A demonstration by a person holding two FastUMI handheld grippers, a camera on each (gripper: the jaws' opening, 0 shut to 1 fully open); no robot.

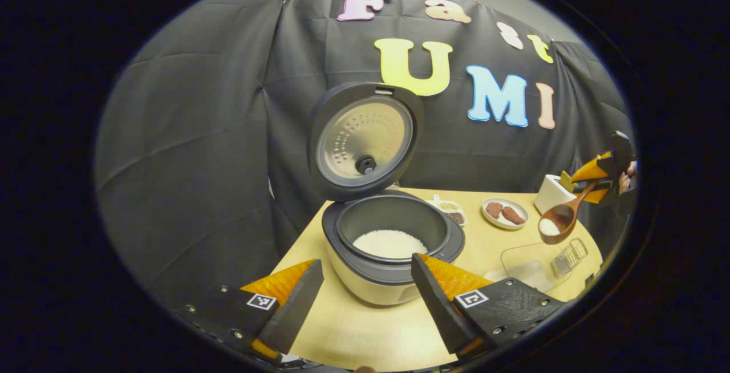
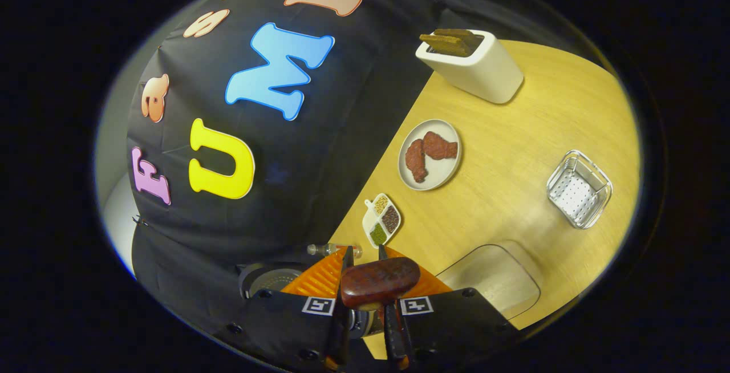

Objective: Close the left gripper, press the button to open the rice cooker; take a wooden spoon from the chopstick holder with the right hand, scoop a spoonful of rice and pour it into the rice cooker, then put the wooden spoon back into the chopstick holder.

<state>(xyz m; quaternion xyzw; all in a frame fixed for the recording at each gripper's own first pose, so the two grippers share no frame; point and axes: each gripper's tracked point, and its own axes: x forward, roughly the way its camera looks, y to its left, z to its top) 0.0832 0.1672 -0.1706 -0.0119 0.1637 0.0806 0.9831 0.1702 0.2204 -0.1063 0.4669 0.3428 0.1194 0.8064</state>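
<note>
The rice cooker [image 1: 393, 270] stands with its lid [image 1: 365, 139] up, and white rice [image 1: 389, 243] lies in the inner pot. My left gripper [image 1: 366, 263] is open just in front of it, one finger on each side of the cooker's front. At the far right, my right gripper [image 1: 599, 176] is shut on the handle of the wooden spoon [image 1: 558, 222], whose bowl carries a little rice above the table. In the right gripper view the spoon's handle end [image 2: 380, 282] sits between the shut fingers of the right gripper [image 2: 363, 253]. The white chopstick holder [image 2: 470, 65] holds wooden utensils.
On the wooden table [image 2: 513, 128] are a plate with two brown pieces [image 2: 430, 153], a small divided dish of grains [image 2: 381, 219], a metal basket [image 2: 579, 189] and a clear container [image 2: 490, 282]. The cooker's lid edge [image 2: 274, 279] shows at lower left.
</note>
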